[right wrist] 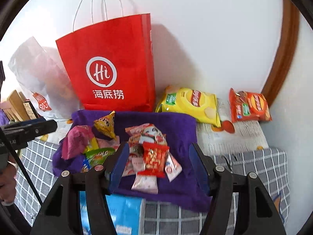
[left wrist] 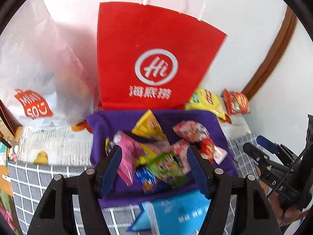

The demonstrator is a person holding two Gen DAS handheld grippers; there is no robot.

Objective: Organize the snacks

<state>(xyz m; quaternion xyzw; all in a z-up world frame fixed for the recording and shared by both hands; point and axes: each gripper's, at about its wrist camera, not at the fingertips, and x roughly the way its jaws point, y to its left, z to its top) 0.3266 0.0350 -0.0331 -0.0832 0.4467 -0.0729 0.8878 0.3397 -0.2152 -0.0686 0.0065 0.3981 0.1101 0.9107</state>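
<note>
The sorting looks barely begun, as far as these views show. A loose heap of small snack packets (right wrist: 148,152) lies jumbled on a purple towel (right wrist: 182,129) in the middle of both frames, with no groups or rows made out of them yet. Nearly everything seems left to do.

The left gripper (left wrist: 154,166) hangs over the heap with its jaws apart and nothing pinched between the pads; the packets seen between them lie below on the towel. The right gripper (right wrist: 159,166) is likewise spread and empty above the red and white packets.

A red paper bag (right wrist: 109,64) stands upright just behind the towel, in the upper middle of each frame; its inside is hidden. A white plastic bag (left wrist: 39,74) slumps at its left, contents unclear. At the right of the right wrist view, a yellow chip bag (right wrist: 189,103) and an orange chip bag (right wrist: 250,105) lie flat by the wall, apart from the heap. A blue pack (left wrist: 180,213) lies at the lower edge.
</note>
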